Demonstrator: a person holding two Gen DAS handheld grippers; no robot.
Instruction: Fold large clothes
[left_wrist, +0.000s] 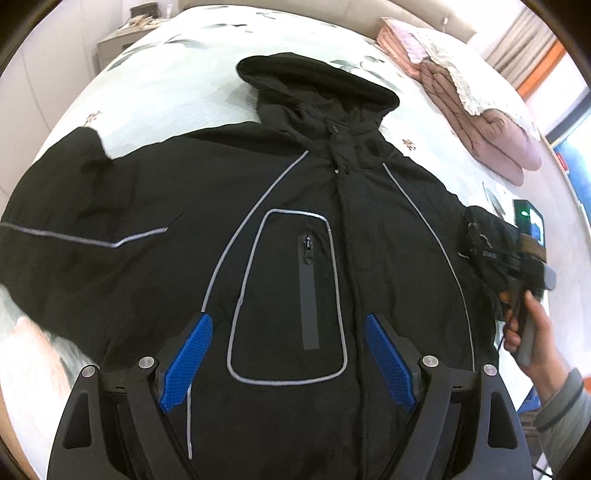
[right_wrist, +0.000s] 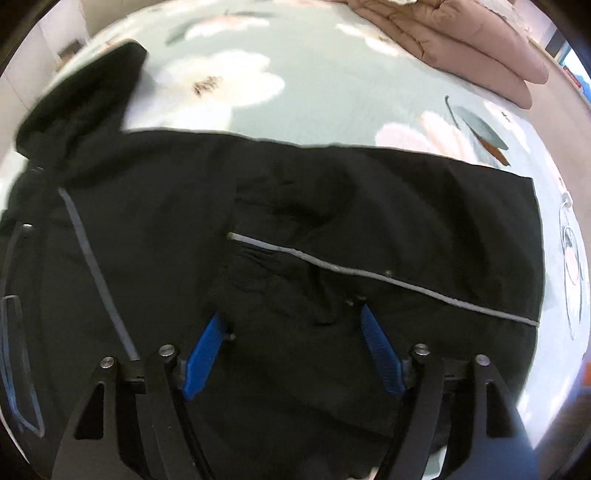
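Observation:
A black hooded jacket (left_wrist: 295, 206) with grey piping lies front up on the bed, hood (left_wrist: 317, 85) at the far end. My left gripper (left_wrist: 289, 317) hovers open over its zipped chest pocket (left_wrist: 308, 295), with nothing between the blue pads. One sleeve (left_wrist: 74, 221) stretches out to the left. In the right wrist view the other sleeve (right_wrist: 406, 229) runs to the right with its cuff at the far right. My right gripper (right_wrist: 291, 315) stands open low on that sleeve, a hump of black cloth between the blue pads, which do not pinch it. A person's hand (left_wrist: 532, 332) holds that tool at the jacket's right edge.
The bed wears a pale floral sheet (left_wrist: 177, 74). A folded pink quilt (left_wrist: 480, 110) lies at the far right, also visible as the quilt (right_wrist: 461, 37) in the right wrist view. A nightstand (left_wrist: 114, 44) stands at the far left. A small device with a green light (left_wrist: 532, 221) sits at the right.

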